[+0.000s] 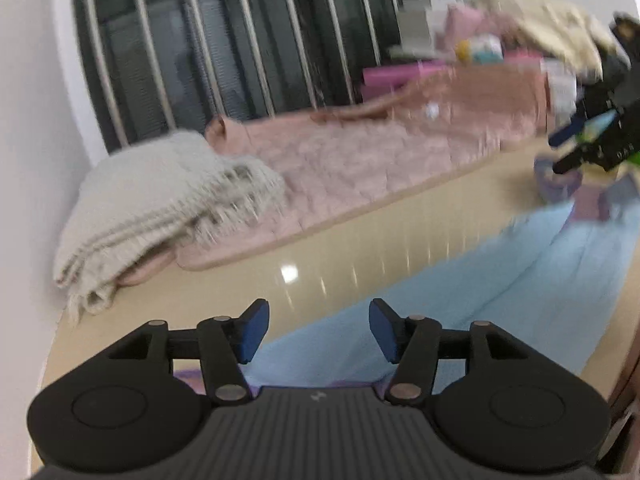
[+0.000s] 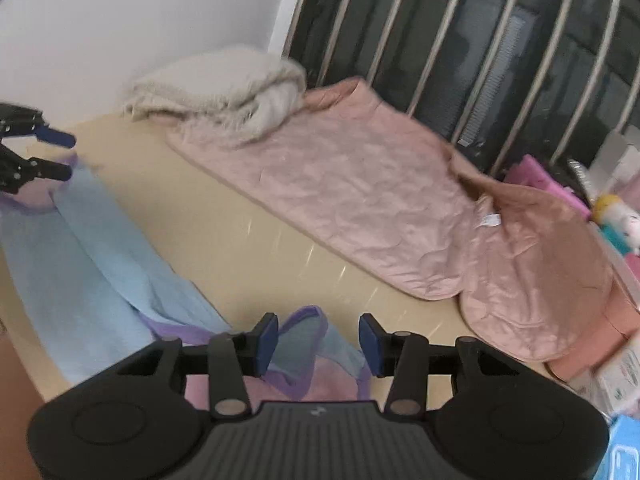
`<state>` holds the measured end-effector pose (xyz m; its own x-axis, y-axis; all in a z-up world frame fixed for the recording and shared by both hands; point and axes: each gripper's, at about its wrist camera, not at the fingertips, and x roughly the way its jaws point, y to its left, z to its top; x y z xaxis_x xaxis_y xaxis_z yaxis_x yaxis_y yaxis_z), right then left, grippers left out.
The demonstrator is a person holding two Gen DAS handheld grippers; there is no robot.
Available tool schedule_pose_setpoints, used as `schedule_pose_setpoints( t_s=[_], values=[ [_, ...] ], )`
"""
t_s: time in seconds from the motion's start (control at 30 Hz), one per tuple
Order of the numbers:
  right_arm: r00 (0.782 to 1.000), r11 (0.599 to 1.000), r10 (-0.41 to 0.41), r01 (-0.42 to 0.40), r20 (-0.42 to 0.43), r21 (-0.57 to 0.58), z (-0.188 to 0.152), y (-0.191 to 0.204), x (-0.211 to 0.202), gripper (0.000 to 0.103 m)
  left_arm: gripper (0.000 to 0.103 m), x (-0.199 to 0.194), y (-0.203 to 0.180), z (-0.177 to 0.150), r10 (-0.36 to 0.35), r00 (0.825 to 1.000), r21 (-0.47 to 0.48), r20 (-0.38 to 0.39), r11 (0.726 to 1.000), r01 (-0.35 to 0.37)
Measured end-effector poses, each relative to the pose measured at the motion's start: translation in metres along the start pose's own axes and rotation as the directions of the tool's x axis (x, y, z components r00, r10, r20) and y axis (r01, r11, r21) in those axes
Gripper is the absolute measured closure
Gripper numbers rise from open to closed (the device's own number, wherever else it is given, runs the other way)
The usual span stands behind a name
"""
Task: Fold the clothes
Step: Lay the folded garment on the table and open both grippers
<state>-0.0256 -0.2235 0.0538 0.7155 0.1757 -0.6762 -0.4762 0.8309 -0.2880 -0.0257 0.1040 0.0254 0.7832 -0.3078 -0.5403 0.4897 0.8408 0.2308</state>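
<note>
Left gripper jaws apart, nothing clamped, over the light-blue garment spread on the beige table. Right gripper also apart and empty, above the garment's purple-trimmed end. Pink quilt and folded cream blanket behind.

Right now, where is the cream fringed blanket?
The cream fringed blanket lies folded at the far left corner of the table by the white wall, resting on the end of the pink quilt; the right wrist view shows it upper left.
</note>
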Motion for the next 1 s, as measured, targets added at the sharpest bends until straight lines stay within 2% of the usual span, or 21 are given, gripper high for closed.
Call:
schedule_pose_setpoints(
  t_s=[0.07, 0.1, 0.2, 0.23, 0.3, 0.37, 0.4, 0.43, 0.47, 0.57, 0.6, 0.67, 0.7, 0.73, 0.77, 0.83, 0.87, 0.9, 0.97, 1.0],
  values=[
    [0.996, 0.998, -0.070, 0.070, -0.051, -0.005, -0.001, 0.005, 0.020, 0.093, 0.047, 0.007, -0.004, -0.006, -0.018, 1.000, -0.020, -0.023, 1.000, 0.018],
    [0.994, 0.996, -0.089, 0.090, -0.057, 0.024, -0.003, 0.004, 0.025, 0.101, 0.046, 0.008, -0.005, -0.008, -0.018, 1.000, -0.031, -0.021, 0.999, 0.017],
    [0.987, 0.981, -0.157, 0.151, 0.040, 0.119, -0.016, 0.003, -0.001, 0.101, 0.045, 0.007, -0.001, -0.012, -0.008, 0.999, -0.067, -0.032, 0.998, 0.006],
    [0.973, 0.968, -0.207, 0.189, 0.099, 0.163, -0.028, 0.005, -0.021, 0.101, 0.043, 0.007, -0.001, -0.012, -0.001, 0.999, -0.068, -0.038, 0.998, -0.001],
    [0.923, 0.935, -0.305, 0.244, 0.233, 0.259, -0.056, 0.012, -0.061, 0.101, 0.040, 0.003, -0.003, -0.014, 0.017, 0.999, -0.058, -0.036, 0.998, -0.019],
    [0.868, 0.903, -0.380, 0.273, 0.321, 0.332, -0.090, 0.028, -0.086, 0.101, 0.038, 0.002, -0.004, -0.016, 0.028, 0.999, -0.060, -0.035, 0.998, -0.030],
    [0.853, 0.883, -0.418, 0.301, 0.313, 0.360, -0.103, 0.037, -0.088, 0.101, 0.038, 0.002, -0.004, -0.016, 0.023, 0.999, -0.070, -0.038, 0.997, -0.025],
    [0.849, 0.869, -0.439, 0.318, 0.295, 0.379, -0.116, 0.045, -0.085, 0.101, 0.038, 0.002, -0.004, -0.016, 0.020, 0.999, -0.074, -0.043, 0.997, -0.023],
    [0.846, 0.856, -0.457, 0.333, 0.277, 0.396, -0.128, 0.053, -0.082, 0.101, 0.038, 0.002, -0.004, -0.015, 0.021, 0.999, -0.072, -0.047, 0.997, -0.024],
    [0.866, 0.871, -0.447, 0.364, 0.224, 0.332, -0.148, 0.074, -0.061, 0.101, 0.038, -0.001, -0.005, -0.016, 0.032, 0.998, -0.058, -0.052, 0.998, -0.035],
    [0.872, 0.876, -0.439, 0.361, 0.218, 0.320, -0.149, 0.077, -0.059, 0.101, 0.037, -0.003, -0.005, -0.017, 0.037, 0.998, -0.055, -0.053, 0.998, -0.040],
    [0.883, 0.887, -0.411, 0.329, 0.228, 0.323, -0.149, 0.079, -0.064, 0.094, 0.037, -0.007, -0.004, -0.018, 0.052, 0.997, -0.052, -0.065, 0.997, -0.055],
    [0.887, 0.892, -0.390, 0.298, 0.247, 0.340, -0.149, 0.077, -0.071, 0.079, 0.037, -0.010, -0.004, -0.017, 0.063, 0.995, -0.051, -0.075, 0.996, -0.067],
    [0.890, 0.896, -0.369, 0.266, 0.266, 0.355, -0.149, 0.074, -0.079, 0.057, 0.037, -0.014, -0.005, -0.015, 0.068, 0.995, -0.058, -0.079, 0.996, -0.072],
    [0.886, 0.899, -0.347, 0.221, 0.307, 0.378, -0.151, 0.072, -0.093, 0.050, 0.037, -0.018, -0.005, -0.012, 0.062, 0.996, -0.077, -0.070, 0.995, -0.067],
    [0.864, 0.898, -0.307, 0.125, 0.398, 0.423, -0.150, 0.064, -0.114, 0.048, 0.037, -0.026, -0.011, -0.004, 0.029, 0.999, -0.123, -0.039, 0.992, -0.034],
    [0.863, 0.891, -0.288, 0.082, 0.415, 0.447, -0.146, 0.058, -0.117, 0.048, 0.037, -0.027, -0.018, 0.000, 0.025, 0.999, -0.122, -0.031, 0.992, -0.028],
    [0.874, 0.878, -0.275, 0.058, 0.402, 0.475, -0.138, 0.050, -0.114, 0.049, 0.037, -0.025, -0.028, 0.004, 0.030, 0.999, -0.108, -0.027, 0.994, -0.033],
    [0.890, 0.854, -0.282, 0.062, 0.358, 0.517, -0.122, 0.035, -0.096, 0.050, 0.037, -0.019, -0.044, 0.008, 0.046, 0.998, -0.063, -0.033, 0.997, -0.048],
    [0.901, 0.844, -0.290, 0.083, 0.323, 0.529, -0.113, 0.027, -0.081, 0.055, 0.037, -0.015, -0.051, 0.008, 0.053, 0.998, -0.037, -0.044, 0.998, -0.055]
  ],
)
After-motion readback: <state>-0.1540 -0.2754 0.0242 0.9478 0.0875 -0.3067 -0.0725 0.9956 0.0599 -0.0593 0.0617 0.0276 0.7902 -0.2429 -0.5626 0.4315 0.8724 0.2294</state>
